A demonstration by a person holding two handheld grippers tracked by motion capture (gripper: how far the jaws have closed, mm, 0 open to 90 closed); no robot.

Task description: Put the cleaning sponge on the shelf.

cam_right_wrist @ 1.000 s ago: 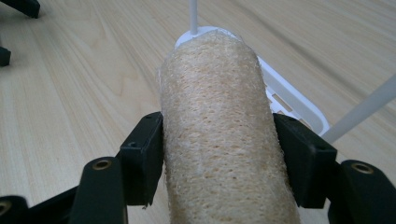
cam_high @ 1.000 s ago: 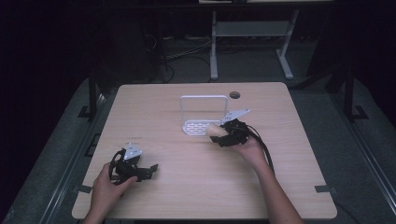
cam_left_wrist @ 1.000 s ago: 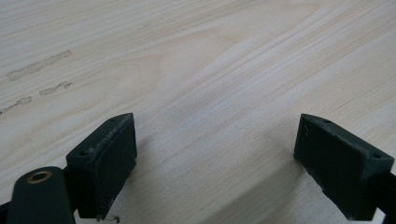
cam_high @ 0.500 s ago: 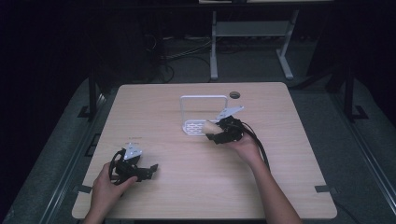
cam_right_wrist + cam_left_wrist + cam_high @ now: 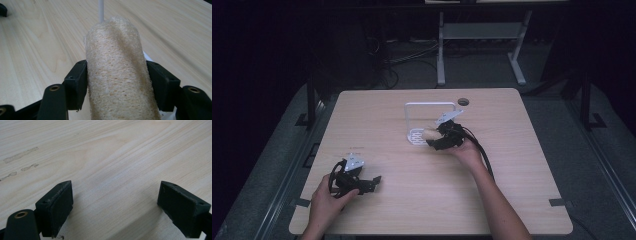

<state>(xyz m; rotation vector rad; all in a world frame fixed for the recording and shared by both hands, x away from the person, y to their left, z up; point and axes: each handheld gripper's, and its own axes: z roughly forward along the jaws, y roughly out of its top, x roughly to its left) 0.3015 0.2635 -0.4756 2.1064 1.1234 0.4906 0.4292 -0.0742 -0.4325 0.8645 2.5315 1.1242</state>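
**Inspector A:** Left side first. The left gripper [image 5: 371, 181] rests low on the pale wood-grain table [image 5: 377, 120], black jaws spread wide, nothing between them.

**Inspector B:** Centre: a white wire-frame rack with a slotted base [image 5: 418, 136] stands upright. The right gripper [image 5: 117, 82] clamps a beige, coarse-fibred, cylindrical loofah sponge [image 5: 117, 75] just over that base.

**Inspector A:** Progress?

**Inspector B:** Sponge picked up and at the rack; I judge setting down and release remain.

A pale wooden table [image 5: 377, 115] stands on grey floor [image 5: 592, 165]; behind it, dimly, perhaps a white metal stand [image 5: 482, 35]
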